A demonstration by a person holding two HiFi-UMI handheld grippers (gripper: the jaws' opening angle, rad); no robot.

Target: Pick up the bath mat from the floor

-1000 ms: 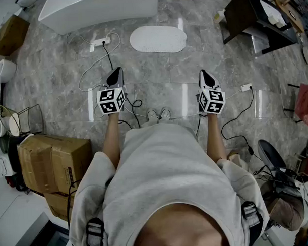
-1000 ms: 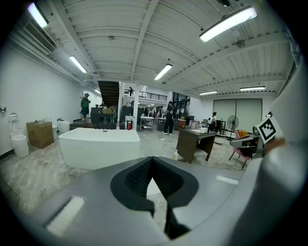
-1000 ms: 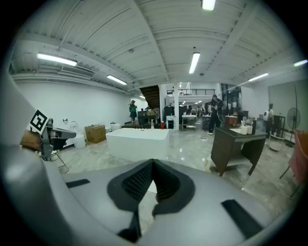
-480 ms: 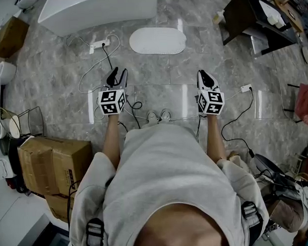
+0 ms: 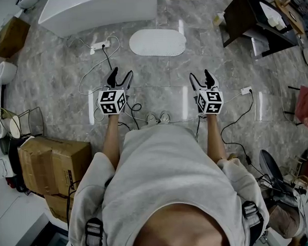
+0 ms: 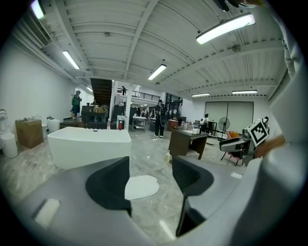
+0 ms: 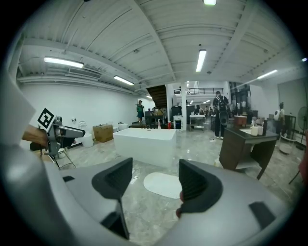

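Observation:
A white oval bath mat [image 5: 157,41] lies flat on the grey marble floor in front of the white bathtub [image 5: 97,10]. Both gripper views show the bath mat [image 6: 141,187] [image 7: 164,185] ahead, well beyond the jaws. My left gripper [image 5: 119,75] hangs at waist height, short of the mat and to its left; its jaws are opening with nothing between them. My right gripper [image 5: 202,76] is level with it, to the mat's right, jaws also opening and empty.
A power strip [image 5: 99,43] and its cables [image 5: 94,66] trail over the floor left of the mat. A dark desk [image 5: 248,16] stands at the far right. Cardboard boxes [image 5: 54,164] sit at my left, a chair base [image 5: 274,158] at my right.
Both grippers' jaws have gone from shut to spread apart. The hands have hardly moved; the right one has shifted slightly left.

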